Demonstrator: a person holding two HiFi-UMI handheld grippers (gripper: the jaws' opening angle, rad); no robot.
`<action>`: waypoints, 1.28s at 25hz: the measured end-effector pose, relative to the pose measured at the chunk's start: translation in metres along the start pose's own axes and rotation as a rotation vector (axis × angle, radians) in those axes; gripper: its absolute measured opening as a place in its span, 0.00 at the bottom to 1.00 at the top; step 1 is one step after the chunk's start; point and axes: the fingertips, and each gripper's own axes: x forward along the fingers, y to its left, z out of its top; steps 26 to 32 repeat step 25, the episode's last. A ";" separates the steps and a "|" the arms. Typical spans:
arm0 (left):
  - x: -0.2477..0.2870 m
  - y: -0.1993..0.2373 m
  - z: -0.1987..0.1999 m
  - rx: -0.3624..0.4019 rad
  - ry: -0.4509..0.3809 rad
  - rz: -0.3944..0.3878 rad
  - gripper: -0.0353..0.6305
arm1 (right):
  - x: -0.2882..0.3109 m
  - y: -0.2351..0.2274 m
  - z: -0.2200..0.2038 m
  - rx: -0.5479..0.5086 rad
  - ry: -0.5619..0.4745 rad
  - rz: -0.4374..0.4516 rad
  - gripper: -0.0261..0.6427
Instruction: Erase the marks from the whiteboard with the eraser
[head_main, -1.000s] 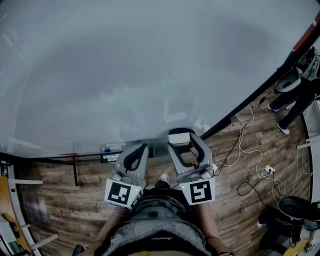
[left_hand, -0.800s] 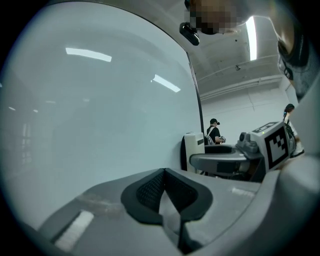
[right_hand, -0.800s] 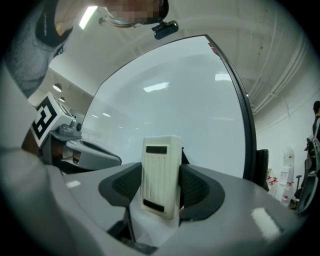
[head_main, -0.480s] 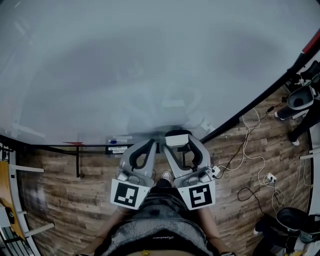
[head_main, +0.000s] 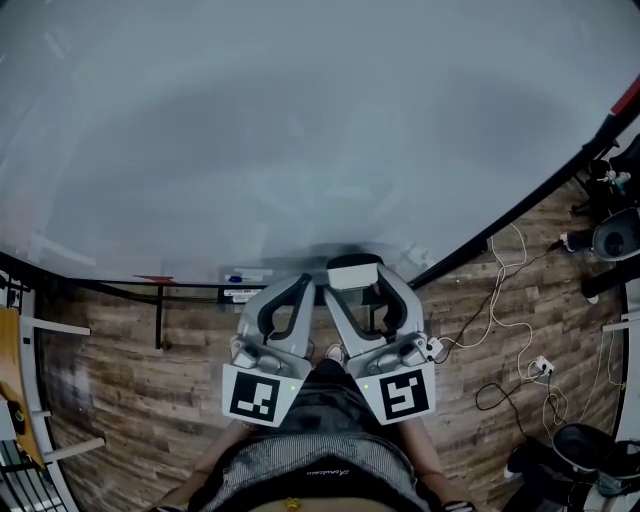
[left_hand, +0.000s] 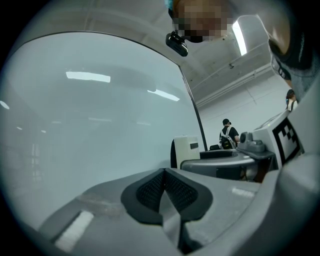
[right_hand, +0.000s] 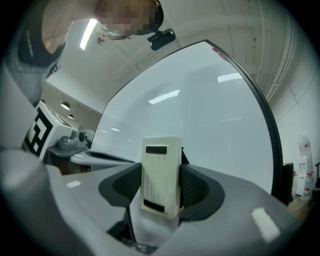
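A white rectangular plastic eraser (right_hand: 161, 172) is clamped upright between the jaws of the right gripper (head_main: 356, 283), at lower centre of the frame near the bottom edge of the large pale-grey whiteboard (head_main: 300, 120). The left gripper (head_main: 303, 285), jaws closed on nothing, is held alongside, both pointed boardward. No distinct marks are discernible. A wiping pass is judged next: the eraser raised and pressed flat.

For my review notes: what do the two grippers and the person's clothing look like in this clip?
The left gripper and right gripper match: light grey moulded shells with curved, looped arms and black ribbed pads lining the jaws. Each carries a cube with a black-and-white square marker at its rear. The person wears a grey textured top.
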 end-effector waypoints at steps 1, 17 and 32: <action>0.000 0.001 0.000 0.000 0.001 0.002 0.06 | 0.000 0.000 -0.001 0.000 0.001 0.000 0.40; 0.000 0.000 -0.004 -0.009 0.011 -0.001 0.06 | 0.001 0.001 -0.006 0.006 0.019 -0.006 0.40; 0.001 -0.003 -0.005 -0.009 0.015 -0.010 0.06 | 0.001 0.002 -0.006 0.005 0.019 -0.003 0.40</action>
